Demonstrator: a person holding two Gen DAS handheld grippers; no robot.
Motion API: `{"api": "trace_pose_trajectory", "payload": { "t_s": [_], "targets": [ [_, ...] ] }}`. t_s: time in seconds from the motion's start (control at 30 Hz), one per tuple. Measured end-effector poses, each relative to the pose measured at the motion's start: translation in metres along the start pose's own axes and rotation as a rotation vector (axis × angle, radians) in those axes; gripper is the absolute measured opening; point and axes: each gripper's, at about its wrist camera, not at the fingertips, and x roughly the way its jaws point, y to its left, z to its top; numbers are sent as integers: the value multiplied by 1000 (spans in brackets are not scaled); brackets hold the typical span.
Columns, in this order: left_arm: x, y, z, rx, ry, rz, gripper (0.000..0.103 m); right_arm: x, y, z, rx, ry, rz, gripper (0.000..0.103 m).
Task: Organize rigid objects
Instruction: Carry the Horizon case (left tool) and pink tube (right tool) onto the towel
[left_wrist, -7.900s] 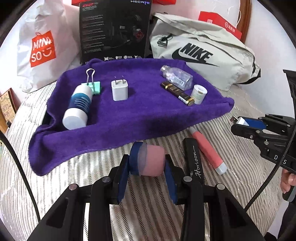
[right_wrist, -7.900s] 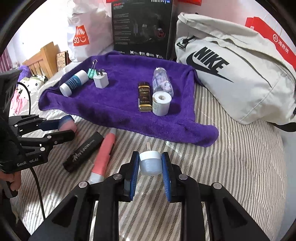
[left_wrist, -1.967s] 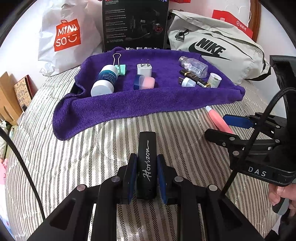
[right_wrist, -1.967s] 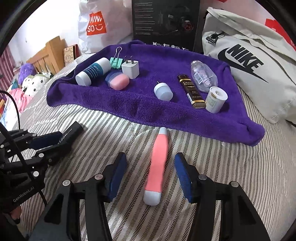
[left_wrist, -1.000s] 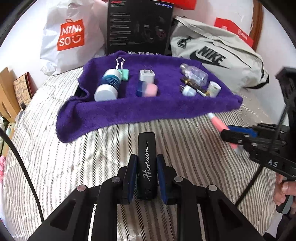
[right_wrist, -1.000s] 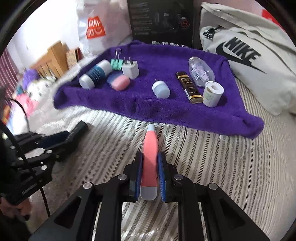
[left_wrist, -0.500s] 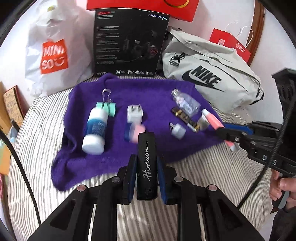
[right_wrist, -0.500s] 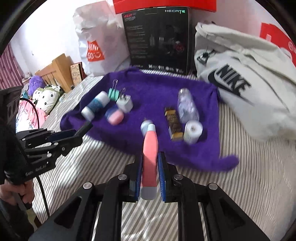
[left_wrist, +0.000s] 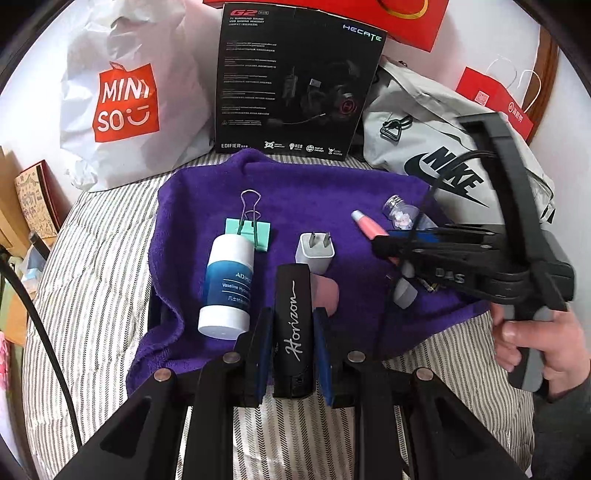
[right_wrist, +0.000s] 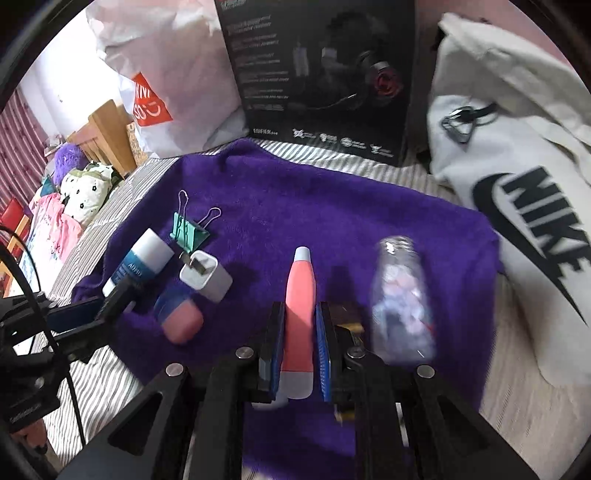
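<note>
The left gripper (left_wrist: 293, 341) has its two blue-padded fingers pressed against a black bar (left_wrist: 294, 325) with "Horizon" in white script along its length. The bar points forward over the near edge of a purple towel (left_wrist: 314, 192) spread on a striped bed (left_wrist: 92, 280).

Just left of the fingers lies a white and blue tube (left_wrist: 229, 286) with the partly readable words "AD" and "Vaseline". Beyond it sits a mint green binder clip (left_wrist: 248, 236). Ahead of the fingers lies a white charger plug (left_wrist: 314, 253), prongs pointing away, and a pink case (left_wrist: 327, 293) peeks out just right of the bar.

The right gripper (right_wrist: 298, 347) pinches a pink pen-shaped stick (right_wrist: 300, 321) with pale grey ends, held above the towel. Right of its fingers lies a clear bottle (right_wrist: 402, 302) holding small pale pieces, blurred. Behind the right finger a dark and gold object is mostly hidden.

Beyond the towel stand a white "MINISO" bag (left_wrist: 125, 103), a black box (left_wrist: 295, 81) reading "G2", "HECATE" and "EDIFIER" with a headset picture, and a pale "NIKE" bag (left_wrist: 443, 162).
</note>
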Motion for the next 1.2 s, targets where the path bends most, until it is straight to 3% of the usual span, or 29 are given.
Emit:
{"api": "trace_pose_trajectory", "payload": {
  "t_s": [0.53,0.8,1.03,1.2],
  "targets": [
    [1,-2,1,15,14,-1,21,20,13,2,-53,29,-42,18],
    [0,-2,3,9,14,5,21,4,10,-1,-60,24,-33,48],
    [-1,-4,7,7,18,3,21,-37,-5,-13,-36,-25,-66,52],
    [8,-21,9,14,28,-38,21,-57,-16,-28,-26,-45,-76,55]
  ]
}}
